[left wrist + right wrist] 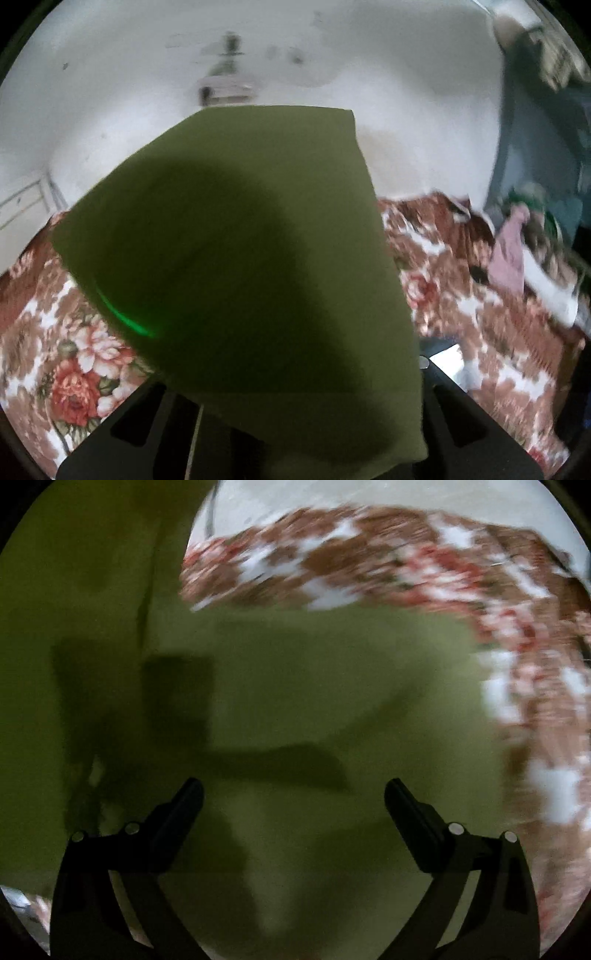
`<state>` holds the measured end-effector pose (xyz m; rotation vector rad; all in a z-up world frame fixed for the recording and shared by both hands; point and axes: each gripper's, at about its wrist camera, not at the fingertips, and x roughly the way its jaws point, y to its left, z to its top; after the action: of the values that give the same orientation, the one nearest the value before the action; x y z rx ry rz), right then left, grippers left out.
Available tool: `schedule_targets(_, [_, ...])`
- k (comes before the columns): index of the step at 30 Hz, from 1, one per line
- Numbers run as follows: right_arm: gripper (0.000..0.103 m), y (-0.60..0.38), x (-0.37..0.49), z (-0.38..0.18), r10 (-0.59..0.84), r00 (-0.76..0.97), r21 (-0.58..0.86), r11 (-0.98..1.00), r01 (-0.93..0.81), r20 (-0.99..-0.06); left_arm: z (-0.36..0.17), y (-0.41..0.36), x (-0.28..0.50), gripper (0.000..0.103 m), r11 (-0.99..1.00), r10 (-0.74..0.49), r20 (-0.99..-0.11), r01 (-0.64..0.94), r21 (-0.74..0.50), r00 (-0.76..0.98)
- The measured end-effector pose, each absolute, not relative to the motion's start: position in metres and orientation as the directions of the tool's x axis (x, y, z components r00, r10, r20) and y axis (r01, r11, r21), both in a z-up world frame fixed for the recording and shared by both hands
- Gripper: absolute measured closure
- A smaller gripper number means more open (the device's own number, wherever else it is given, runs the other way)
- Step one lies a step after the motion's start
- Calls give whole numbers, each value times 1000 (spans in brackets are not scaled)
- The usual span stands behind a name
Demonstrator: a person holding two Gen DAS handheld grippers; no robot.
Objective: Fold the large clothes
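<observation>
A large olive-green cloth (240,240) hangs lifted right in front of the left wrist camera and fills the middle of that view. It covers the fingertips of my left gripper (295,417), whose dark frame shows below on both sides; the cloth rises from between the fingers, so the gripper is shut on it. In the right wrist view the same green cloth (332,683) lies spread flat on the bed. My right gripper (293,788) hovers over it, open, fingers wide apart, nothing between them. The right view is blurred by motion.
A floral brown, red and white bedspread (74,369) covers the bed under the cloth and shows past the cloth's edge (369,565). A heap of other clothes, one pink (513,254), lies at the bed's far right. A white wall (110,110) stands behind.
</observation>
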<state>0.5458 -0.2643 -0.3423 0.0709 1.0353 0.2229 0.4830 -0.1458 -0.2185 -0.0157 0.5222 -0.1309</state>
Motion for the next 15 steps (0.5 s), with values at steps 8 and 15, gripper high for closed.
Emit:
schedule_targets(8, [6,-429,563,-318,71,511,66,997,-28,-857,-306,-259,474,93,918,-54,-627,285,274,777])
schedule_targets(15, [6,-476,572,-302,387,422,430,903,6,-820,-418,-320,435,93,665,104,-622,411,624,776])
